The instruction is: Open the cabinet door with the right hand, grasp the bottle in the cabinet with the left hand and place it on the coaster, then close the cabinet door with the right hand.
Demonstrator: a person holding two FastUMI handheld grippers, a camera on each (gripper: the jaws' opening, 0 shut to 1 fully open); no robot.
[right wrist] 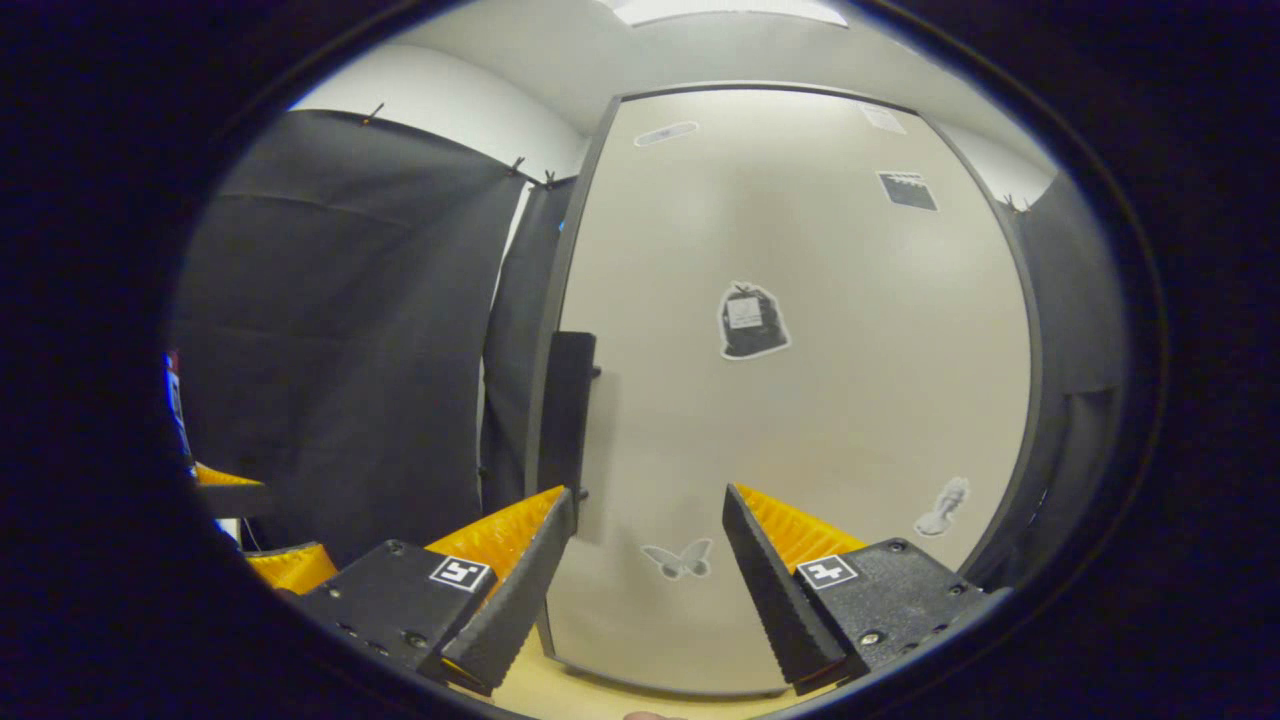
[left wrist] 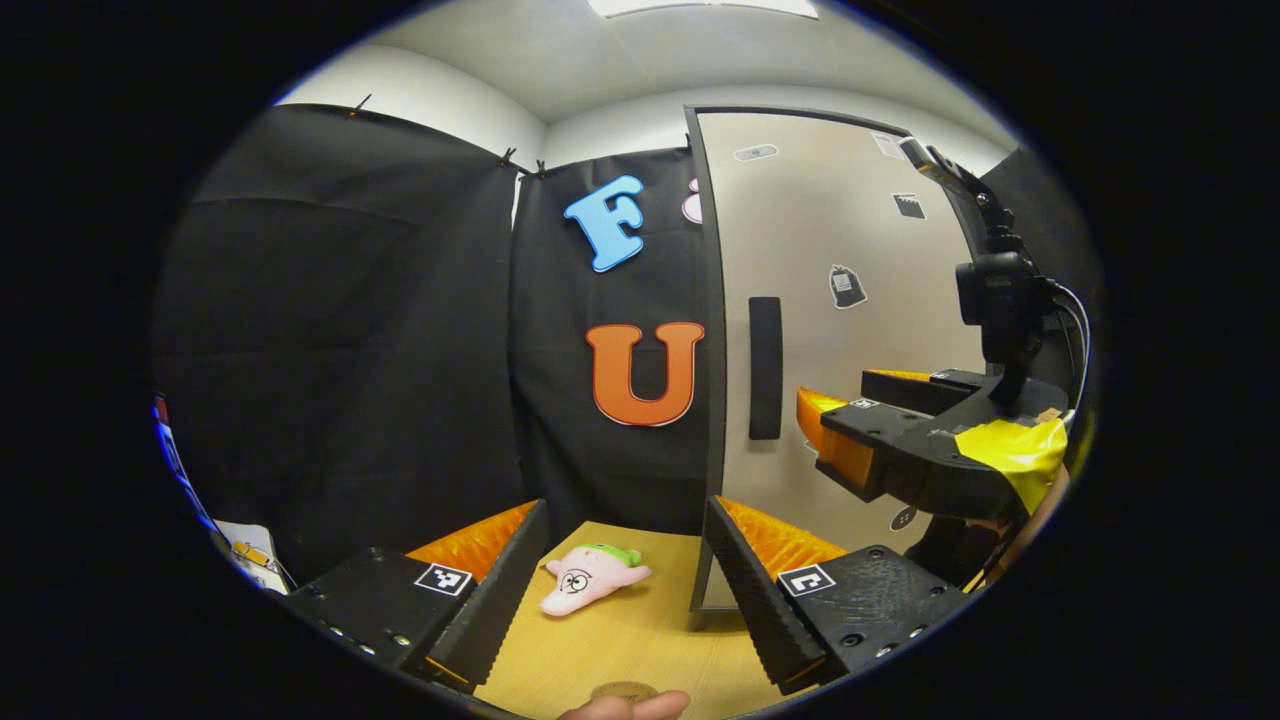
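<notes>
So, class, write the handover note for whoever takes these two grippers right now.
Left gripper: open, empty, held over the wooden table near a pink plush toy.
Right gripper: open, empty, facing the cabinet door, close to its dark handle.
Door looks shut; no bottle or coaster can be made out.
Done: nothing yet.
Left: open the door, move the bottle to the coaster, close the door.

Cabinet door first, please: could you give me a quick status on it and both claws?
Cabinet door shut, handle untouched. Right claw open, facing the door, empty. Left claw open, empty, over the table. Plush toy on table, clear of the door.
</notes>
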